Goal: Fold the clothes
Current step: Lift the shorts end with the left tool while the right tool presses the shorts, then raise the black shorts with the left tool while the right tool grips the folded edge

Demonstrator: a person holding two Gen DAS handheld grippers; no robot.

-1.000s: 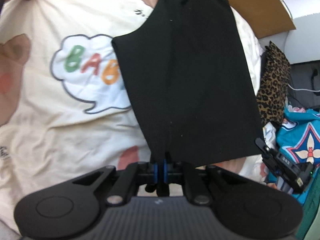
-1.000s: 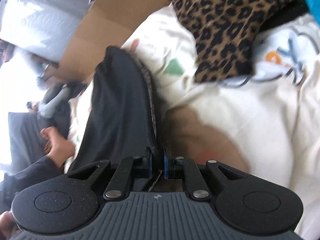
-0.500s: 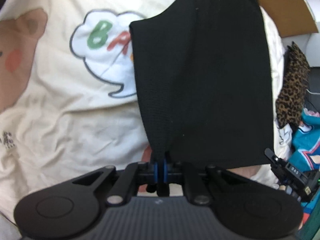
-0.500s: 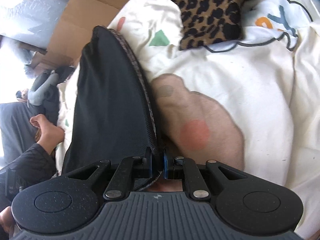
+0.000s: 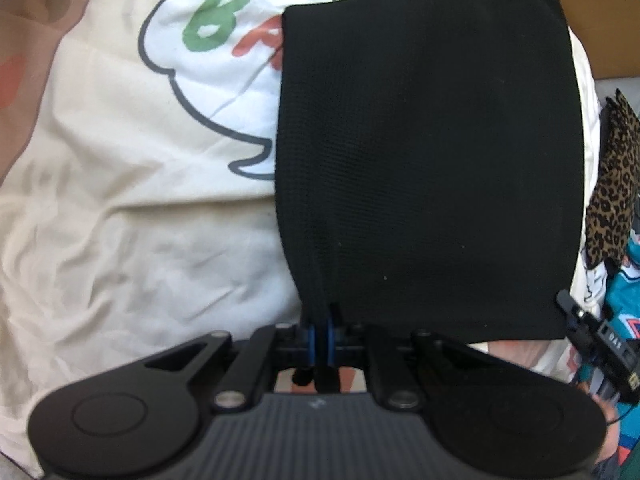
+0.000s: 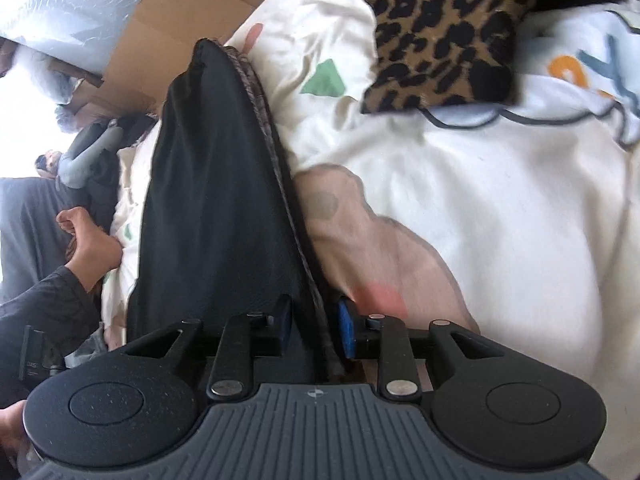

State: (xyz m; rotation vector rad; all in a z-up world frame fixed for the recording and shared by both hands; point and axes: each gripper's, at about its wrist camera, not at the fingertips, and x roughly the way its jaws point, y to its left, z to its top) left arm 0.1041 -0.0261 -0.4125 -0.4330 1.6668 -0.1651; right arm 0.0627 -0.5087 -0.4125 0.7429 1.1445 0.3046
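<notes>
Jaws of the left gripper (image 5: pixel 319 330) are pressed together on the near hem of a black garment (image 5: pixel 432 152). Those of the right gripper (image 6: pixel 314 330) have just been opening and now stand apart, the garment's patterned edge running loosely between the blue pads (image 6: pixel 347 330) without being pinched.

Printed on the cream bedsheet (image 5: pixel 120 208) is a white speech bubble with a green "B" and the start of a red letter; the rest is covered by the cloth. In the right wrist view an orange letter and a grey-blue "Y" show on the same sheet.

The garment lies on the bed, its long axis running from the grippers toward the far side. A leopard-print cloth (image 6: pixel 440 28) sits far right; a cardboard box (image 6: pixel 160 44) lies beyond.
</notes>
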